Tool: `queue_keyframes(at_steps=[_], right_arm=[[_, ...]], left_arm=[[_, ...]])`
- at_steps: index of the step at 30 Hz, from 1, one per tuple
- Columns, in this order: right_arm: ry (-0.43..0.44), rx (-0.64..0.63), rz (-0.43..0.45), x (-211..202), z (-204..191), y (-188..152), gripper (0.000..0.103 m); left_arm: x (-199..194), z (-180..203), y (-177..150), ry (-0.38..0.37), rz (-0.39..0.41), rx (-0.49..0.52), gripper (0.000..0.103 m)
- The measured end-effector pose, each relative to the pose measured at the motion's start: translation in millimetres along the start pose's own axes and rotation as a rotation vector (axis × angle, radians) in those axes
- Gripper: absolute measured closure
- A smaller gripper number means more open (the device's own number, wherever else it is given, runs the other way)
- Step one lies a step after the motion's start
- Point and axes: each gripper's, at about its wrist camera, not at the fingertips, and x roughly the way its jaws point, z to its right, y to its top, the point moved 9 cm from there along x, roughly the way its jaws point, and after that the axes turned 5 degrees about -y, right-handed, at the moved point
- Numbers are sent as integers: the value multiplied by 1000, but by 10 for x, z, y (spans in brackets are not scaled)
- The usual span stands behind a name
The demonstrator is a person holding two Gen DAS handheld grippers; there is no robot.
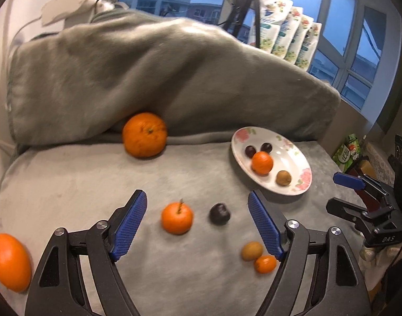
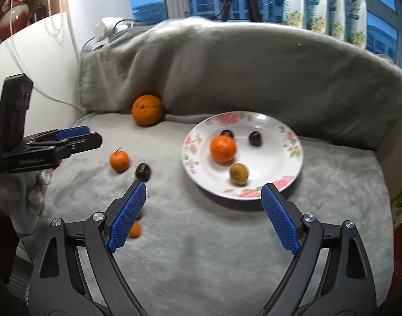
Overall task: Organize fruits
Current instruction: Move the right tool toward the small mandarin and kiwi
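Presently both grippers hang over a surface draped in a grey blanket [image 1: 95, 184]. The left gripper [image 1: 197, 210] stands wide open and grips nothing; a small stemmed tangerine [image 1: 177, 218] and a dark plum [image 1: 219, 213] lie on the blanket in the gap between its blue fingers [image 1: 128, 230], touching neither. A brown-green fruit [image 1: 251, 250] and a small orange fruit [image 1: 265, 263] lie touching each other just beside the right-hand finger. The right gripper [image 2: 203, 197] is likewise wide open and empty, its fingertips above the near rim of a floral plate [image 2: 290, 163].

Plate contents: one tangerine [image 2: 223, 148], two dark plums [image 2: 255, 138] behind it, and one brown-green fruit [image 2: 238, 174] toward the near rim, all apart from each other.

A large orange [image 1: 144, 134] rests against the raised fold of blanket at the back edge. Another orange [image 1: 9, 262] lies at the near left edge in the left wrist view.

Both views are slightly blurred. Floral packets [image 2: 324, 2] stand along the window [image 2: 206, 0] behind.
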Motion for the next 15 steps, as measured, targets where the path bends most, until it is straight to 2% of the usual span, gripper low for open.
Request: queue_keyframes(at_steps=[2,5,8,12,15], right_arm=[[24,-8,-14,40,-86,-18,13],[67,-18,-45,120,-208,-48,24],[101,-28,-74,193,-322,-82,26],[150,-32,-121,310,-455,-131,38],[170,-37,-154,393,-529,-168,41]], left_arm=[[19,-62,-45,2,-11,-12,32],[51,-132,-103,-4,-26,-33,36],[89,-185,-163,-11,-41,-51,40],[137,-221,-231,-20,-59,-62,44],[175,-249,-273,-28,-70,-71,48]])
